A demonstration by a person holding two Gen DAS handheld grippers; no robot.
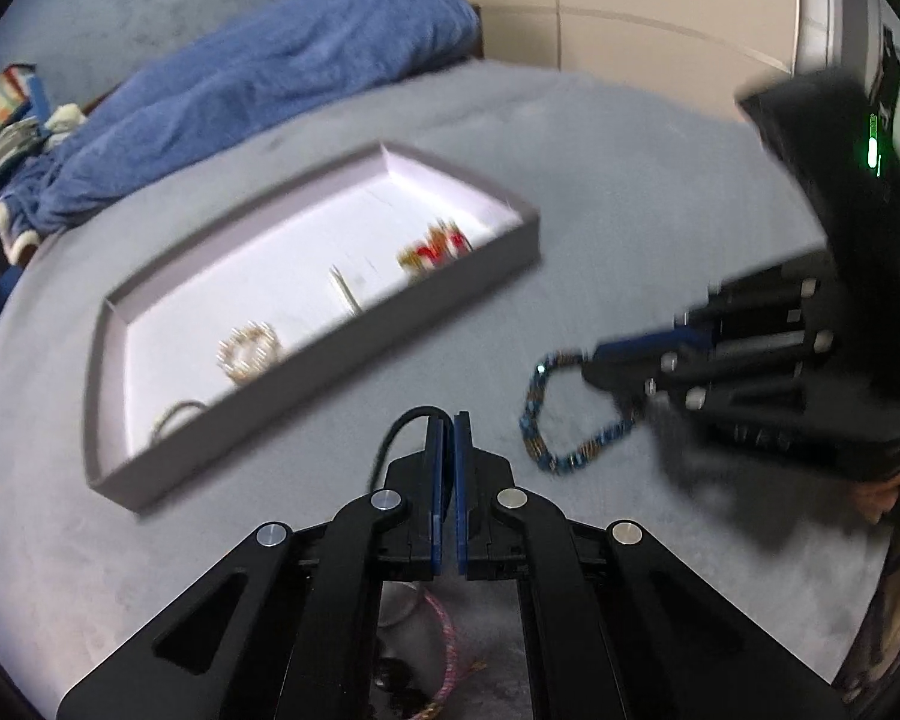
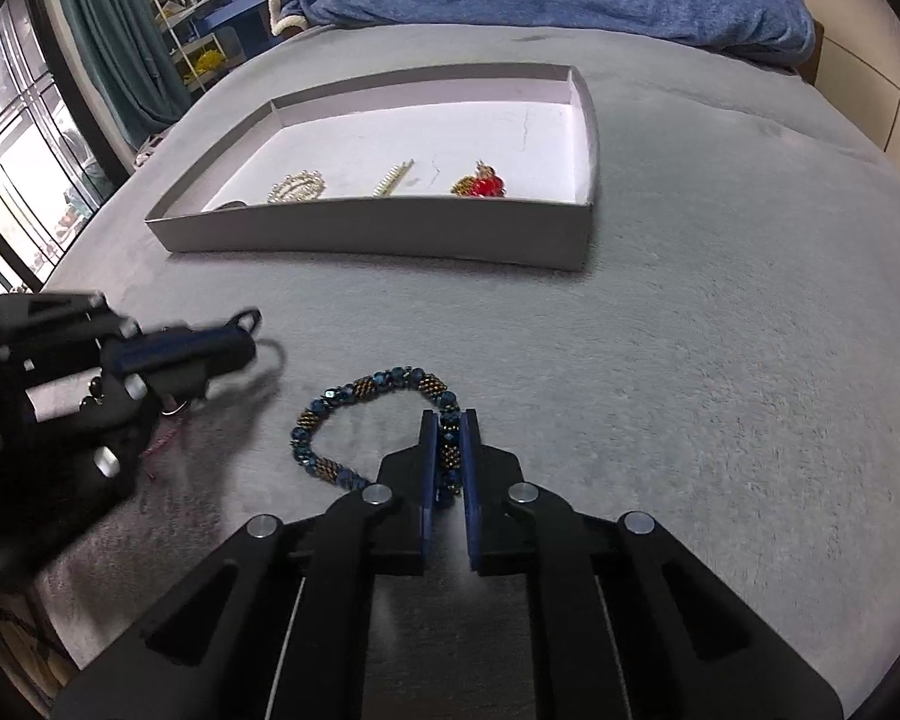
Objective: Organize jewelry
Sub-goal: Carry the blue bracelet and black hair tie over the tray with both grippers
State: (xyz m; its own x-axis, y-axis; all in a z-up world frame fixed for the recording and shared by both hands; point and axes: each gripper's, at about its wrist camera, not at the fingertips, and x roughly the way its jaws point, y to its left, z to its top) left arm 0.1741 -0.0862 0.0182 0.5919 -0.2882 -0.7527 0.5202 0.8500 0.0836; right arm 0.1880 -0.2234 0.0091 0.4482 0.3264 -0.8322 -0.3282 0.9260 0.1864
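The right gripper (image 2: pixel 450 450) is pinching a blue and gold beaded bracelet (image 2: pixel 342 420) that lies on the soft grey blanket (image 2: pixel 720 390). The left gripper (image 1: pixel 448 420) is closed, with nothing seen between its fingers. Farther away sits a shallow grey cardboard tray (image 2: pixel 390 234) holding a red and gold ornament (image 2: pixel 480 185).

- The right hand-held gripper (image 2: pixel 449 444) is clamped on a blue and gold beaded bracelet (image 2: pixel 354 414) lying on the grey bed (image 2: pixel 720 360).
- Far off sits a shallow box (image 2: pixel 378 234) holding a red ornament (image 2: pixel 480 186).
- The left hand-held gripper (image 2: pixel 234 339), jaws together, is at near left.
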